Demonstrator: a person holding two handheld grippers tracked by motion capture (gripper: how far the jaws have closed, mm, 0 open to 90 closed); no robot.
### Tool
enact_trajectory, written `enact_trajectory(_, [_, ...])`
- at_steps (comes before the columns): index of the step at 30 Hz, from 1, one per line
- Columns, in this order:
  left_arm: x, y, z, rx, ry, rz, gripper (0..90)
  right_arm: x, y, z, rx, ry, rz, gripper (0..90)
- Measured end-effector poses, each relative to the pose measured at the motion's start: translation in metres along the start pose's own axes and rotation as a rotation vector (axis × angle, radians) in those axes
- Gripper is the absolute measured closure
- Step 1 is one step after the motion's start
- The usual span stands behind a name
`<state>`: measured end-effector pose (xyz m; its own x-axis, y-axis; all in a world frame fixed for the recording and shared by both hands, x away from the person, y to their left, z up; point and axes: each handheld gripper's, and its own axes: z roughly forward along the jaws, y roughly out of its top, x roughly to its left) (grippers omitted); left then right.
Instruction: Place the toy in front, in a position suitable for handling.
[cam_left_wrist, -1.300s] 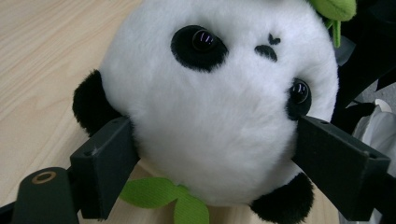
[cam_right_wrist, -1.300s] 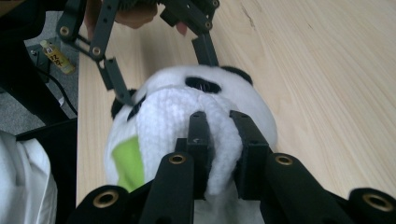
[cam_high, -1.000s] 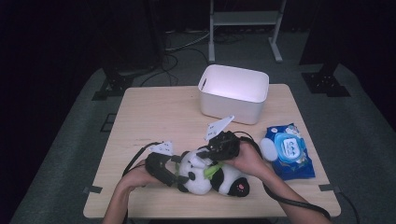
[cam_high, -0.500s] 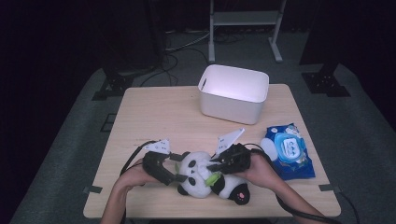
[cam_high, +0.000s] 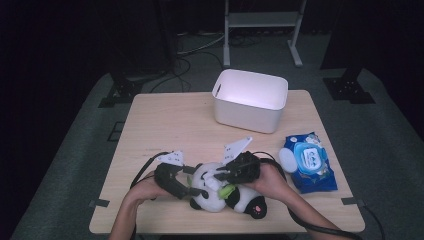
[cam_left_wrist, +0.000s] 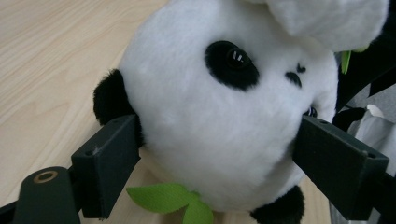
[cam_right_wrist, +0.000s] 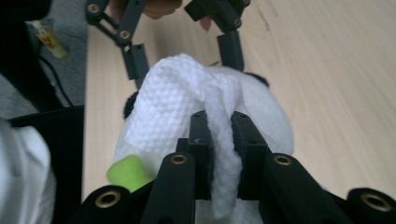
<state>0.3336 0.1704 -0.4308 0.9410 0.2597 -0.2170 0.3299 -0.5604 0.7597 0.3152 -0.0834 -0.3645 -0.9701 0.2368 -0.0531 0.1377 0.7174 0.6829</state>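
Left hand-held gripper has its jaws spread wide around the plush panda's head, pads against both sides, pinning the panda so it can't slide while being wiped. Right hand-held gripper is pressed together on a white wipe, draping it over the head. Panda lies on its side at the tabletop's near edge, long axis across the table, head toward the left gripper, feet toward the right.
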Motion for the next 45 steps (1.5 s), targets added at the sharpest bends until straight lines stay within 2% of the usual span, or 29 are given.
enact_trajectory(2, [0.000,-0.001,0.000,0.009,0.001,0.001,13.9,-0.004,0.003,0.002,0.017,-0.033,-0.005,77.8])
enact_trajectory(4, [0.001,-0.002,0.001,0.005,-0.003,-0.007,13.9,-0.010,0.002,-0.001,0.020,-0.028,0.027,70.8])
enact_trajectory(6, [0.001,-0.001,0.001,0.005,-0.001,-0.006,13.9,-0.013,-0.001,-0.005,0.014,-0.024,0.041,68.4])
enact_trajectory(11, [0.001,-0.001,0.000,0.012,0.005,0.003,13.9,-0.010,-0.006,-0.015,0.029,-0.017,0.046,60.9])
enact_trajectory(15, [0.001,-0.001,-0.002,0.004,0.006,0.004,13.9,-0.010,-0.011,-0.017,0.029,0.017,0.087,57.0])
enact_trajectory(18, [0.002,-0.002,-0.004,0.006,0.007,0.001,13.9,-0.010,-0.010,-0.011,0.027,0.026,0.085,57.6])
enact_trajectory(22, [0.004,-0.004,-0.007,0.002,0.016,-0.006,13.9,-0.008,-0.003,0.000,0.047,0.020,0.052,73.2])
enact_trajectory(25, [0.004,-0.005,-0.014,-0.010,0.034,-0.010,13.8,-0.011,0.005,0.002,0.068,0.012,0.032,78.8])
enact_trajectory(31, [0.008,-0.011,-0.025,0.004,0.076,-0.021,13.8,-0.027,0.023,0.008,0.091,0.018,0.055,79.2])
enact_trajectory(33, [0.009,-0.013,-0.030,-0.010,0.084,-0.029,13.8,-0.030,0.030,0.014,0.107,0.026,0.047,79.2])
enact_trajectory(37, [0.010,-0.015,-0.038,-0.013,0.107,-0.023,13.8,-0.036,0.044,0.031,0.154,0.031,0.036,79.2])
enact_trajectory(39, [0.010,-0.018,-0.047,-0.009,0.131,-0.018,13.8,-0.039,0.049,0.041,0.172,0.048,0.046,79.3])
enact_trajectory(45, [0.015,-0.027,-0.060,-0.016,0.170,-0.034,13.8,-0.047,0.059,0.067,0.227,0.060,0.050,79.2])
